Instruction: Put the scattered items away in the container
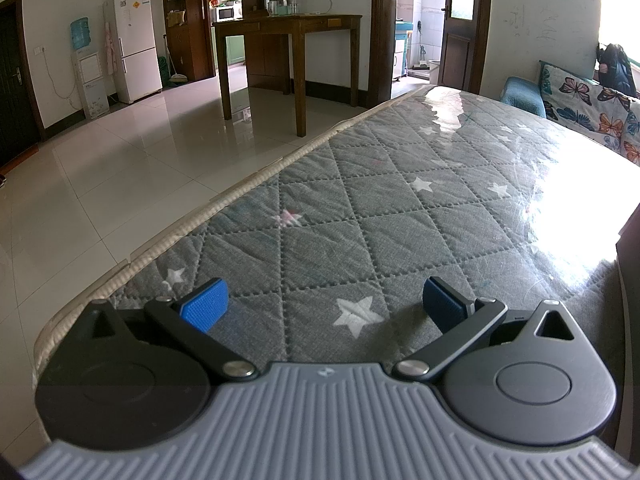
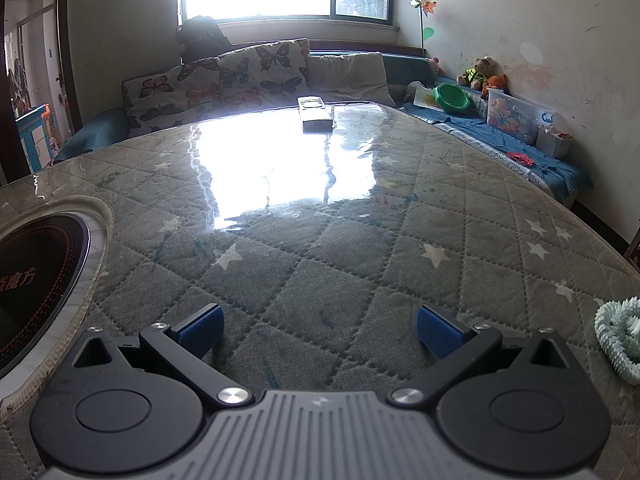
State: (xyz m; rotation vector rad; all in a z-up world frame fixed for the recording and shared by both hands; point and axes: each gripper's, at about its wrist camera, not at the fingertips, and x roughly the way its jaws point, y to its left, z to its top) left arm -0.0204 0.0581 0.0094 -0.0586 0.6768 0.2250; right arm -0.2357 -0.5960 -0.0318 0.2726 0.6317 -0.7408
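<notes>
- My left gripper (image 1: 324,304) hangs low over the table (image 1: 400,208). Its jaws are spread wide, with nothing between the blue pads (image 1: 206,304).
- Under it I see only the gray quilted cover with white stars, under a shiny clear sheet. No scattered thing shows in the left view.
- The table edge runs off to the left, and past it is a shiny tiled floor (image 1: 120,152), a wooden desk (image 1: 288,28) and a white fridge (image 1: 138,44) by the far wall.
- My right gripper (image 2: 320,330) is also low over the table — jaws wide, holding nothing.
- A pale green spiky thing (image 2: 618,340) lies on the table at the far right, just beside the right gripper and partly cut off by the picture edge.
- A white remote (image 2: 315,114) lies at the far end of the table, well apart from both grippers.
- A round black cooker plate (image 2: 36,272) is set into the table on the left.
- A clear box with bear pictures (image 2: 516,118) sits on the blue bench (image 2: 500,140) by the wall, near a green bowl (image 2: 452,98) — I cannot tell which one is the container.
</notes>
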